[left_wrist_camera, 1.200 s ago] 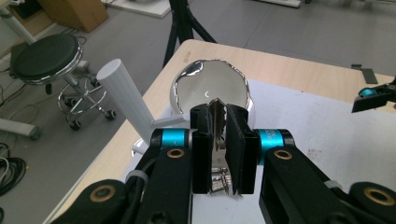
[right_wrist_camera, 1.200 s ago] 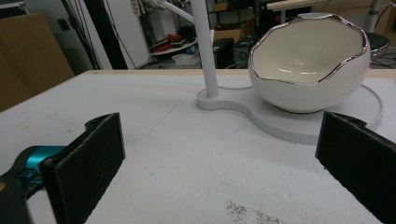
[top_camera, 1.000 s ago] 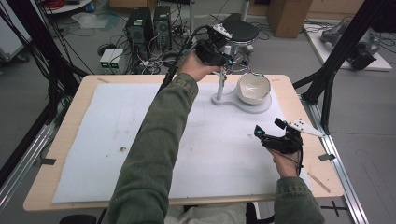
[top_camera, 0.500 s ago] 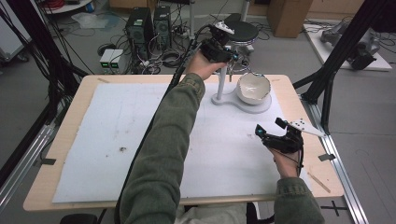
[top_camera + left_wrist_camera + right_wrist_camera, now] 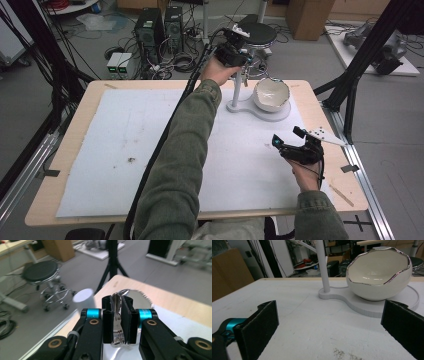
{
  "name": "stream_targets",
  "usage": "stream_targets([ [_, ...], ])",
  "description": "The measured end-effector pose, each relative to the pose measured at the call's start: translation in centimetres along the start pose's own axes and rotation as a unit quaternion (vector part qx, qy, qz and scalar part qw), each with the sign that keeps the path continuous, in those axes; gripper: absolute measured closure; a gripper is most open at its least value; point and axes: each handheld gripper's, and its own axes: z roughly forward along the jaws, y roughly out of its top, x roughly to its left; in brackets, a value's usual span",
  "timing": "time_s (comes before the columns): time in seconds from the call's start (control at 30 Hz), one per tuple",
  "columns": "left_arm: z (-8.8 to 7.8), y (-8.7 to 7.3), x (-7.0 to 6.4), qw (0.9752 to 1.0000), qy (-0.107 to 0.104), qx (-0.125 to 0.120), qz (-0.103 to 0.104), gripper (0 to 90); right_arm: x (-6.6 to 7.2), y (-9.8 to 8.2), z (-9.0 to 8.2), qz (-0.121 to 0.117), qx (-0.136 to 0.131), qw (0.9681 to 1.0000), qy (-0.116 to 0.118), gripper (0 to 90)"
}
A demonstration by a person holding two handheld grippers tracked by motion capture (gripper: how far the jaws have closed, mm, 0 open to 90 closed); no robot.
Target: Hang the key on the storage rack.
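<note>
My left gripper [image 5: 239, 54] clamps keys [image 5: 117, 322] above white post [image 5: 237, 85]; my right gripper [image 5: 332, 322] idles, jaws wide, empty. Next, I judge: hang keys on stand or drop into bowl [image 5: 271, 94].

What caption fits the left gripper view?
Left gripper pinching a silver key above the egg-shaped bowl.

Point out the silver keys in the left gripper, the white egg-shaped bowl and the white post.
silver keys [image 5: 116, 315], left gripper view, flat metal between the jaws
white egg-shaped bowl [image 5: 379, 287], right gripper view, outer wall
white post [image 5: 322, 265], right gripper view, mid-shaft
</note>
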Motion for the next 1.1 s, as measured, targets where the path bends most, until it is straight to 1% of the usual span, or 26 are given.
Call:
stream_targets([
  [0.03, 0.0, -0.2, 0.0, 0.9999, 0.009, -0.006, 0.002, 80.6, 0.0, 0.0, 0.0, 0.001, 0.0, 1.0, 0.0, 0.4],
  [0.07, 0.0, -0.2, 0.0, 0.9999, 0.009, -0.006, 0.002, 80.7, 0.0, 0.0, 0.0, 0.001, 0.0, 1.0, 0.0, 0.4],
  [0.1, 0.1, -0.4, -0.1, 0.9998, 0.017, -0.011, 0.008, 80.6, -0.1, 0.0, 0.0, 0.0, -0.001, 1.0, -0.001, 0.4],
  [0.2, 0.2, -0.8, -0.2, 0.9996, 0.018, -0.016, 0.013, 80.5, -0.1, 0.0, 0.0, -0.001, -0.002, 1.0, -0.003, 0.4],
  [0.23, 0.2, -1.0, -0.2, 0.9996, 0.021, -0.01, 0.017, 80.3, -0.1, 0.0, 0.0, -0.001, -0.002, 1.0, -0.004, 0.4],
  [0.33, 0.0, -1.4, -0.3, 0.9993, 0.027, -0.018, 0.02, 79.8, -0.1, 0.0, -0.1, -0.002, -0.002, 1.0, -0.004, 0.4],
  [0.37, -0.3, -1.6, -0.6, 0.998, 0.047, -0.019, 0.038, 79.3, -0.1, 0.0, -0.1, -0.002, -0.002, 1.0, -0.004, 0.4],
  [0.4, -0.3, -1.6, -0.6, 0.998, 0.047, -0.019, 0.038, 78.3, -0.1, 0.0, -0.1, -0.002, -0.002, 1.0, -0.004, 0.4],
  [0.47, -0.4, -1.9, -0.6, 0.9982, 0.045, -0.02, 0.033, 71.6, -0.1, 0.0, -0.1, -0.001, -0.002, 1.0, -0.004, 0.4],
  [0.5, -0.6, -2.2, -0.3, 0.9988, 0.036, -0.019, 0.025, 68.6, -0.1, 0.0, -0.1, 0.0, -0.002, 1.0, -0.003, 0.4],
  [0.53, -0.6, -2.2, -0.3, 0.9988, 0.036, -0.019, 0.025, 65.7, -0.1, 0.0, -0.1, 0.0, -0.002, 1.0, -0.003, 0.4],
  [0.57, -0.7, -2.4, -0.2, 0.9993, 0.025, -0.025, 0.011, 60.8, -0.1, 0.0, 0.0, 0.0, -0.001, 1.0, -0.002, 0.4],
  [0.6, -0.7, -2.4, -0.2, 0.9993, 0.025, -0.025, 0.011, 57.3, -0.1, 0.0, 0.0, 0.0, -0.001, 1.0, -0.002, 0.4],
  [0.63, -0.9, -2.4, -0.1, 0.9995, 0.014, -0.027, 0.006, 54.1, -0.1, 0.0, 0.0, -0.002, -0.002, 1.0, -0.003, 0.4],
  [0.67, -0.9, -2.4, -0.1, 0.9995, 0.014, -0.027, 0.006, 50.7, -0.1, 0.0, 0.0, -0.002, -0.002, 1.0, -0.003, 0.4],
  [0.7, -1.0, -2.4, -0.1, 0.9996, 0.008, -0.028, 0.003, 50.7, -0.1, 0.0, 0.0, 0.001, -0.001, 1.0, -0.002, 0.4],
  [0.73, -1.1, -2.3, -0.2, 0.9995, 0.004, -0.031, 0.002, 47.2, -0.1, 0.0, 0.0, 0.001, -0.001, 1.0, -0.002, 0.4],
  [0.77, -1.4, -2.3, -0.3, 0.9993, -0.004, -0.037, 0.0, 40.1, -0.1, 0.1, 0.0, 0.002, -0.002, 1.0, -0.003, 0.4],
  [0.8, -1.4, -2.3, -0.3, 0.9993, -0.004, -0.037, 0.0, 36.4, -0.1, 0.1, 0.0, 0.002, -0.002, 1.0, -0.003, 0.4],
  [0.83, -1.6, -2.4, -0.5, 0.9989, -0.012, -0.044, -0.001, 30.6, -0.2, 0.1, 0.0, 0.003, -0.002, 1.0, -0.002, 0.4],
  [0.9, -1.8, -2.5, -0.9, 0.9983, -0.01, -0.057, -0.004, 20.5, -0.2, 0.1, 0.0, 0.004, -0.002, 1.0, -0.001, 0.4],
  [0.93, -1.8, -2.5, -0.9, 0.9983, -0.01, -0.057, -0.004, 16.0, -0.2, 0.1, 0.0, 0.004, -0.002, 1.0, -0.001, 0.4],
  [0.97, -2.1, -2.8, -0.9, 0.9981, -0.012, -0.058, -0.015, 15.2, -0.2, 0.1, -0.1, 0.005, -0.002, 1.0, -0.001, 0.4],
  [1.0, -2.1, -2.8, -0.9, 0.9981, -0.012, -0.058, -0.015, 13.2, -0.2, 0.1, -0.1, 0.005, -0.002, 1.0, -0.001, 0.4],
  [1.03, -2.3, -3.0, -1.0, 0.9985, -0.003, -0.052, -0.018, 10.1, -0.2, 0.1, -0.1, 0.005, -0.003, 1.0, 0.0, 0.4],
  [1.1, -2.4, -3.3, -0.9, 0.9987, 0.0, -0.044, -0.024, 3.1, -0.2, 0.1, -0.2, 0.007, -0.004, 1.0, -0.001, 0.4],
])
